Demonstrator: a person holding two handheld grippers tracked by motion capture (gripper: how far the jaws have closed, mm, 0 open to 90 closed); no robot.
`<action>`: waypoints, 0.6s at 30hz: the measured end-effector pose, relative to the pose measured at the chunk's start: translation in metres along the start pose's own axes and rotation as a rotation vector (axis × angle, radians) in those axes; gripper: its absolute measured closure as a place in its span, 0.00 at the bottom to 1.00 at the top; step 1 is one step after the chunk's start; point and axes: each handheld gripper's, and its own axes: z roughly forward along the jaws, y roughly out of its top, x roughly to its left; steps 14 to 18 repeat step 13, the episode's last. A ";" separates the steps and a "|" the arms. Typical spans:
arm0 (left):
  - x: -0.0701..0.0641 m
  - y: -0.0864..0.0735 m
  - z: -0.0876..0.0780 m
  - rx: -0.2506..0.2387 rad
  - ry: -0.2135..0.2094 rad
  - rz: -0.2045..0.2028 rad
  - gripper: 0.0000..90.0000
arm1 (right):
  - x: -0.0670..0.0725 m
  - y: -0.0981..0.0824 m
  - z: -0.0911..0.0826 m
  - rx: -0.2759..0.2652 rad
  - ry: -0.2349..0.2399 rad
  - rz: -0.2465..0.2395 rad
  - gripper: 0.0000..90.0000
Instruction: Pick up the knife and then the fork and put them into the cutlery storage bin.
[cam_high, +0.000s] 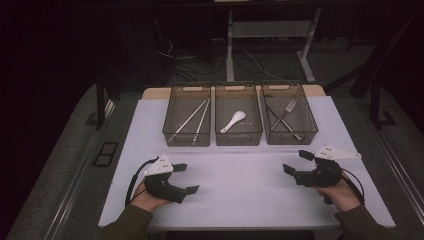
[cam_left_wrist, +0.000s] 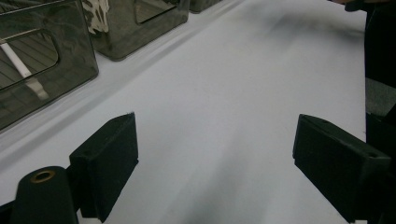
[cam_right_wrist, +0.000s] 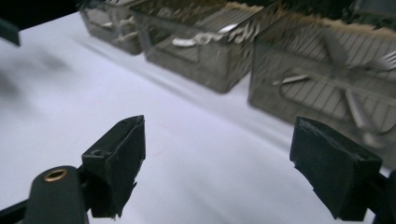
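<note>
Black right gripper (cam_high: 295, 162) and left gripper (cam_high: 185, 178) both released, empty; keep them level, clear of smoky mesh baskets (cam_high: 239, 136).

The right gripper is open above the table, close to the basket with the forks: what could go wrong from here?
1. The right gripper hangs just in front of the right basket; reaching in low, its jaws could hit the front wall and push the basket.
2. The forks lie crossed, so pinching one may drag the other along.
3. The three baskets stand close together; a shove may also shift the middle basket with the white spoon.
</note>
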 end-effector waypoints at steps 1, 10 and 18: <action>0.000 0.000 0.000 0.000 0.001 0.001 0.15 | 0.001 -0.003 -0.001 0.003 0.005 0.010 0.19; 0.000 0.000 0.000 -0.001 0.001 0.000 0.15 | 0.006 -0.018 -0.004 0.017 0.029 0.024 0.19; 0.000 0.000 0.000 0.000 0.002 0.000 0.15 | 0.006 -0.017 -0.004 0.013 0.031 0.023 0.19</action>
